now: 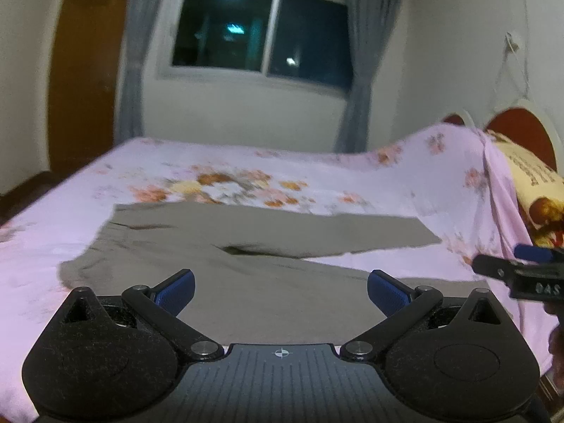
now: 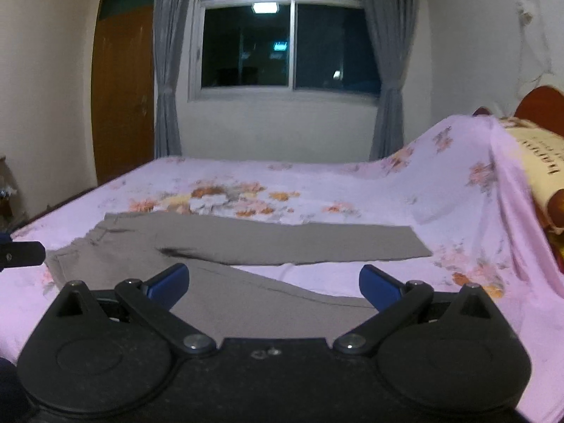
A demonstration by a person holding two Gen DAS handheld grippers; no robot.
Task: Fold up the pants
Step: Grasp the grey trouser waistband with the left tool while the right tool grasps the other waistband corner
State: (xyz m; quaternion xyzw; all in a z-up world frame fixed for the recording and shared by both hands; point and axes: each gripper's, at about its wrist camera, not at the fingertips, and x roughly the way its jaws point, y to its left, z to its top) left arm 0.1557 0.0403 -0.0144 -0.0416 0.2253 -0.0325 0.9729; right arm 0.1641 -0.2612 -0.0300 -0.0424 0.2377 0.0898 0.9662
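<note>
We see the grey pants (image 1: 225, 246) spread flat on the pink floral bedsheet (image 1: 317, 183), waistband to the left, two legs running right and splayed apart in a V with bare sheet between them; nothing folded yet, we judge. Starting left: the waistband corner (image 2: 61, 261) sits near the bed's left edge, so a hard tug there could drag the fabric off the side. The left gripper (image 1: 280, 290) hovers over the near leg, blue pads wide apart, holding nothing; if it closes too deep it may pinch sheet along with cloth, and the whole sheet would then lift with the fold. At the crotch there is a dark wrinkle (image 2: 183, 252); folding over it could lock a crease in or leave the legs misaligned. Moving right, the right gripper (image 2: 274, 287) is also spread wide and empty, above the near leg's edge. Grabbing only one layer or mid-leg would let the cuff sag and twist. The far leg's cuff (image 2: 412, 245) lies well apart from the near one, so bringing the legs together unevenly gives a skewed stack. Far right, the sheet drapes over a raised pillow (image 2: 539, 162); a wide swing could snag that drape. Both views are motion-blurred, so fine edges are hard to place.
</note>
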